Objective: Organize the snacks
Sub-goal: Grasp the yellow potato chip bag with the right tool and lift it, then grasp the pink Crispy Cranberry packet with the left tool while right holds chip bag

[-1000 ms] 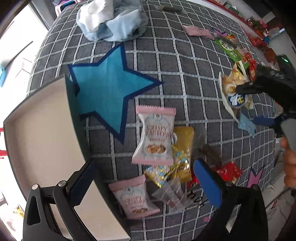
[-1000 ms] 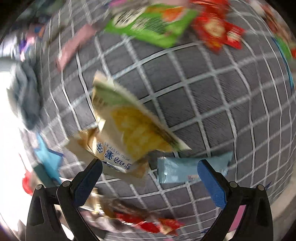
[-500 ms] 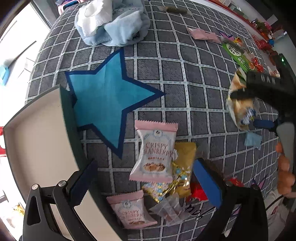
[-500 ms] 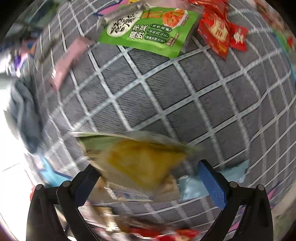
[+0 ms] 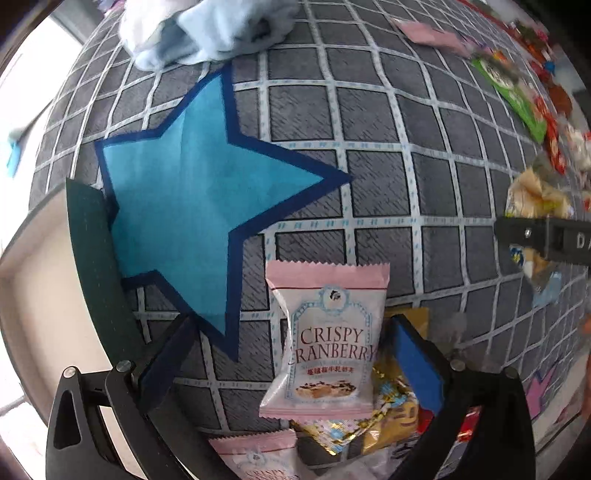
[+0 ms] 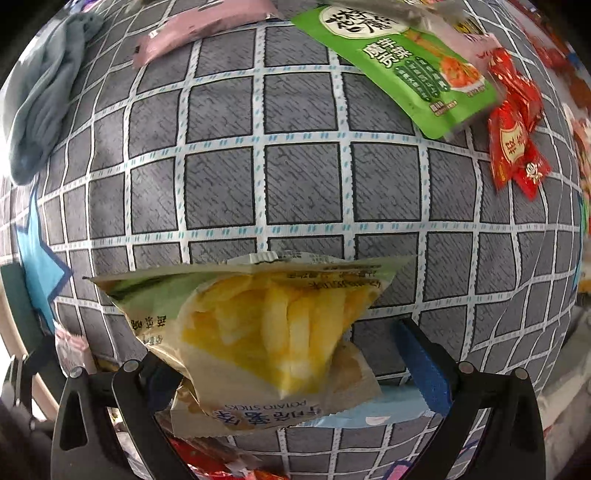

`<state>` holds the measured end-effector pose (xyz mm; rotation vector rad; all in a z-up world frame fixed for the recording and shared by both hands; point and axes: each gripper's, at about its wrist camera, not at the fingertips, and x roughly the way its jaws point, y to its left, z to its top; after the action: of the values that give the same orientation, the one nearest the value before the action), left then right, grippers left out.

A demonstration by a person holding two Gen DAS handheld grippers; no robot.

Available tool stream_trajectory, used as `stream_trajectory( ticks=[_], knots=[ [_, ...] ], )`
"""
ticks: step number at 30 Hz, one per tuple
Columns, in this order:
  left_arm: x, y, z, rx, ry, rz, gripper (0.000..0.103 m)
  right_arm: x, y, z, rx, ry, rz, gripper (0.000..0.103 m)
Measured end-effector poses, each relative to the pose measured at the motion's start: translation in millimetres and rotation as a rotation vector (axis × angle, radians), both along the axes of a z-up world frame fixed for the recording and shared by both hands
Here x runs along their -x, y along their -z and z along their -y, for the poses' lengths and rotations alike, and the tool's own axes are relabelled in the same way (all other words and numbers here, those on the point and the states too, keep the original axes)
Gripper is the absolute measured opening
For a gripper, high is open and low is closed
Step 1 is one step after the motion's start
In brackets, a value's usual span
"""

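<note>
A pink Crispy Cranberry packet (image 5: 325, 347) lies on the grey checked cloth between the spread fingers of my left gripper (image 5: 293, 360), which is open. A second pink packet (image 5: 258, 458) and a gold one (image 5: 391, 417) lie just below it. In the right wrist view a yellow potato-sticks bag (image 6: 273, 332) sits tipped up between the fingers of my right gripper (image 6: 291, 369). The bag covers the left finger, and a small gap shows before the right blue pad (image 6: 421, 362). From the left wrist view the right gripper (image 5: 546, 240) crosses the same bag (image 5: 535, 195).
A beige tray with a dark rim (image 5: 92, 258) stands at the left, beside a blue star (image 5: 199, 195) on the cloth. A light blue cloth heap (image 5: 207, 29) lies at the back. A green packet (image 6: 399, 62), red sachets (image 6: 517, 140), a pink packet (image 6: 203, 29) and a pale blue packet (image 6: 384, 410) lie around.
My left gripper has moved forward and down, so the cranberry packet now sits between its fingers. The potato-sticks bag, flat a second ago, is now tipped up between my right gripper's fingers.
</note>
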<state>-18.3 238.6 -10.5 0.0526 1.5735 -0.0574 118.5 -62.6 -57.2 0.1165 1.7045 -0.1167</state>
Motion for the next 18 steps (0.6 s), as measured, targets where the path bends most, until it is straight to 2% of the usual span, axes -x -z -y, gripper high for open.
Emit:
stream_trajectory(
  ticks=[3,5,6,8,13,14,17,18],
  knots=[
    [-2.7,3.8,0.8,-0.002,0.003,0.002,0.103,26.6,24.5,-19.3,0.013,-0.010,0.025,0.103],
    [-2.9,4.3,1.7,-0.003,0.001,0.007,0.103,36.6,19.9,-22.6,0.017,-0.013,0.052,0.103],
    [-1.2,4.3,3.4,-0.003,0.000,0.010,0.103,58.5,21.1,-23.6,0.014,-0.014,0.059,0.103],
    [10.6,1.6,1.6,-0.002,-0.001,0.013,0.103,75.4,24.4,-21.5,0.015,-0.018,0.068,0.103],
    [10.5,0.0,-2.7,0.004,-0.049,-0.056,0.103,74.8,13.7,-5.8,-0.003,-0.023,-0.006,0.103],
    [9.2,-0.8,-4.5,0.007,-0.053,-0.056,0.102,75.9,11.9,-7.2,-0.003,-0.029,0.002,0.096],
    [12.5,-7.4,-4.4,0.008,-0.039,-0.025,0.091,86.8,0.6,-20.3,0.009,-0.084,0.035,0.077],
    [13.8,-11.4,-4.2,0.007,-0.035,-0.012,0.082,90.0,-3.4,-22.8,0.001,-0.092,0.042,0.077]
  ],
)
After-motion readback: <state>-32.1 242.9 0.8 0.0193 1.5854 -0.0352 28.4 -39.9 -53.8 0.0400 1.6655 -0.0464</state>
